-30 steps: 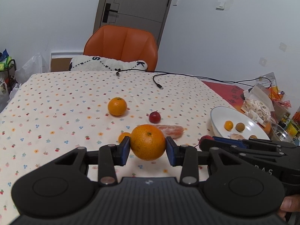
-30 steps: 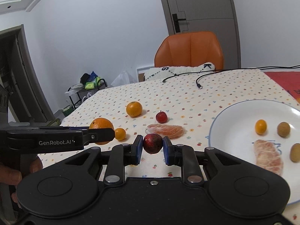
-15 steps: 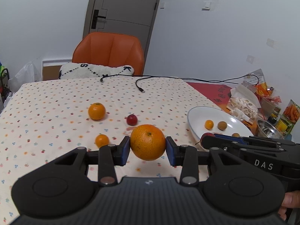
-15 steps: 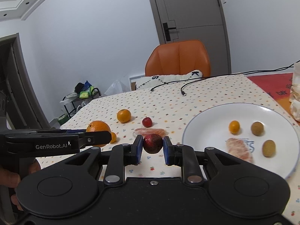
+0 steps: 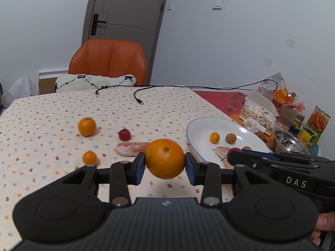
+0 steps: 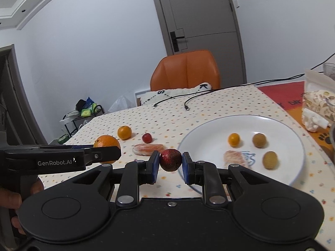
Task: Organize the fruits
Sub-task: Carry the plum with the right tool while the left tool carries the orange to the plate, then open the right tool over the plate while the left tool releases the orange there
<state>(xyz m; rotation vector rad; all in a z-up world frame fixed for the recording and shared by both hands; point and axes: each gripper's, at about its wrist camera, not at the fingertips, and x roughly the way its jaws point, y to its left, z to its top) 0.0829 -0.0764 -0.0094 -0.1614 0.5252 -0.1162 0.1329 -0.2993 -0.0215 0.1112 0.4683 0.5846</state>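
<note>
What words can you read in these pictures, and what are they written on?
"DAS": on the side of the right tongs.
"GenRobot.AI": on the side of the left tongs.
"S" and "K": stitched on the white cushion.
Blue print on the plate: too blurred to read.
Dark writing on the red cloth: unreadable.
Snack packets and tins: print too small.

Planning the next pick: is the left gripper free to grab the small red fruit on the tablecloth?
Probably not yet: the left gripper is shut on the large orange. The small red fruit itself lies unobstructed.
</note>
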